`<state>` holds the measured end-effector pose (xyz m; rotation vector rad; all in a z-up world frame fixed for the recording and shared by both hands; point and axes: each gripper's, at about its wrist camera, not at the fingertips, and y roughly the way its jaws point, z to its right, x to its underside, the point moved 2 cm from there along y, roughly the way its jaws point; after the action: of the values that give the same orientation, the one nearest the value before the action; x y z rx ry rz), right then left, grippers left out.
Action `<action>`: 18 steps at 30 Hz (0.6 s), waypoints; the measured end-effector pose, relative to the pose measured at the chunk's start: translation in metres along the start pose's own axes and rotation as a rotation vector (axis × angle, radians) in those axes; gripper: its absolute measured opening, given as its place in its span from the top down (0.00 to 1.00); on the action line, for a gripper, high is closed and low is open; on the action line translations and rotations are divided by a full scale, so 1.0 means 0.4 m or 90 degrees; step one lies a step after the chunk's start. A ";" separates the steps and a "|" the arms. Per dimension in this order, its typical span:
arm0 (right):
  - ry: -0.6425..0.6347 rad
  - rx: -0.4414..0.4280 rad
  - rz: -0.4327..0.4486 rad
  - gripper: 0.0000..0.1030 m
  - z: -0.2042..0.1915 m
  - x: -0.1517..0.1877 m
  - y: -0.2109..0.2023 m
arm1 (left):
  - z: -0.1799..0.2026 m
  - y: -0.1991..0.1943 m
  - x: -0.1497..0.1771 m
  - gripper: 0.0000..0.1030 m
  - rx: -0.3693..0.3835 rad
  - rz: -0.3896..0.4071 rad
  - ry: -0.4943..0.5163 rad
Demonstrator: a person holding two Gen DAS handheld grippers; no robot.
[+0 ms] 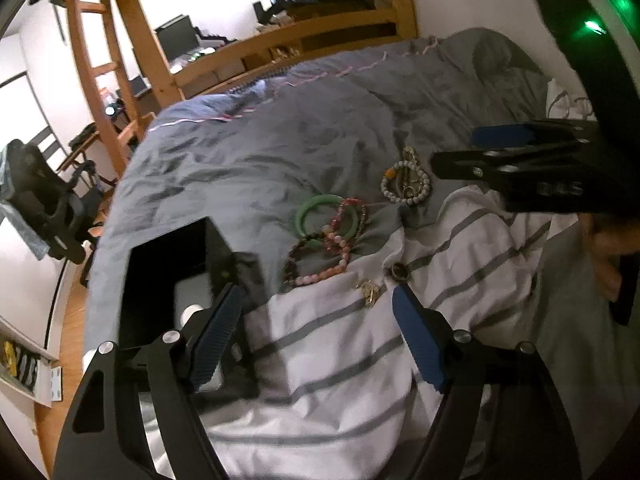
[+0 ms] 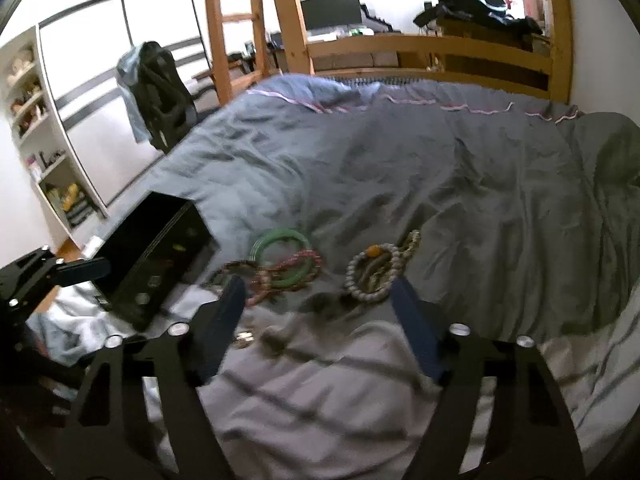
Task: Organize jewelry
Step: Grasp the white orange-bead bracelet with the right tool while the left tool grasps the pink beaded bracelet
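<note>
From where I sit, almost nothing of the sorting looks done yet. Both tongs are spread wide and empty: my left tongs (image 1: 316, 336) hang above the striped white cloth (image 1: 344, 360), and my right tongs (image 2: 316, 328) hover just short of the jewelry. The pieces all lie loose on the grey bed cover (image 1: 248, 152): the green bangle (image 1: 320, 206) overlaps the pink bead bracelet (image 1: 340, 248) and a dark bead bracelet (image 1: 296, 256), and the white bead bracelet (image 1: 406, 182) sits apart to their right, tangled with a gold chain (image 1: 410, 158). A small gold piece (image 1: 370, 290) and a dark round item (image 1: 400, 271) rest on the cloth edge. The black jewelry box (image 2: 156, 264) stands to the left; small things glint inside, but I cannot tell what they are. I judge every bracelet is still to be moved.
</note>
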<state>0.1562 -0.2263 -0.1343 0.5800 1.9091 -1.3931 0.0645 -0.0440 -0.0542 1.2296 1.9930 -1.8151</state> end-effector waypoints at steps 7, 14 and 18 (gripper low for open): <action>0.017 -0.017 -0.059 0.54 0.061 -0.006 0.117 | 0.017 0.134 -0.027 0.46 0.029 -0.042 0.007; 0.047 0.002 -0.100 0.69 0.106 -0.015 0.228 | -0.017 0.264 -0.019 0.66 0.049 -0.078 -0.035; 0.070 0.010 -0.126 0.72 0.131 -0.007 0.294 | -0.036 0.307 -0.007 0.67 0.060 -0.085 -0.059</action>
<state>0.2547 -0.2378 -0.2166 0.4932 2.0918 -1.5286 0.1530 -0.0431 -0.1404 1.0384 2.0039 -2.0105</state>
